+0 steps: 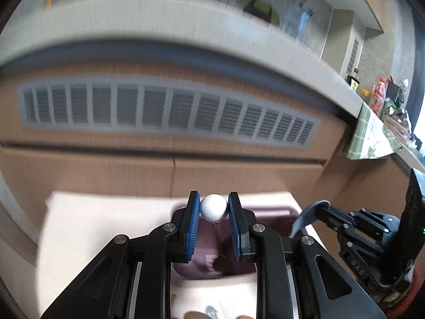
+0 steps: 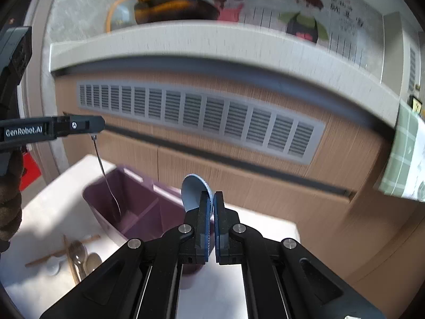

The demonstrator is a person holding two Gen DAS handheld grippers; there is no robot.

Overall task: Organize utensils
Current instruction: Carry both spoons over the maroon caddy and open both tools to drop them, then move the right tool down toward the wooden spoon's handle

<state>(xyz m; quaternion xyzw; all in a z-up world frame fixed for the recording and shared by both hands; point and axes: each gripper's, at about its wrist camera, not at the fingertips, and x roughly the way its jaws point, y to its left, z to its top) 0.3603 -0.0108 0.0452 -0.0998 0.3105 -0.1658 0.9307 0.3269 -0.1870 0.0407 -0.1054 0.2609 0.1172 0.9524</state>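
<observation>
My left gripper (image 1: 214,208) is shut on the white round end (image 1: 214,207) of a thin metal utensil. The utensil hangs down into the purple organizer bin (image 1: 202,265). In the right wrist view the left gripper (image 2: 90,126) holds that metal utensil (image 2: 106,178) upright over the purple bin (image 2: 138,212), its lower end inside the left compartment. My right gripper (image 2: 213,202) is shut on a light blue spoon (image 2: 194,191), bowl upward, just right of the bin. The right gripper with the blue spoon (image 1: 305,215) also shows in the left wrist view.
The bin stands on a white table (image 2: 53,212). Wooden chopsticks (image 2: 53,255), metal spoons (image 2: 79,255) and a white spoon lie at the table's front left. A wood-panelled counter front with a grey vent (image 2: 202,117) is close behind. A green checked cloth (image 2: 406,154) hangs at right.
</observation>
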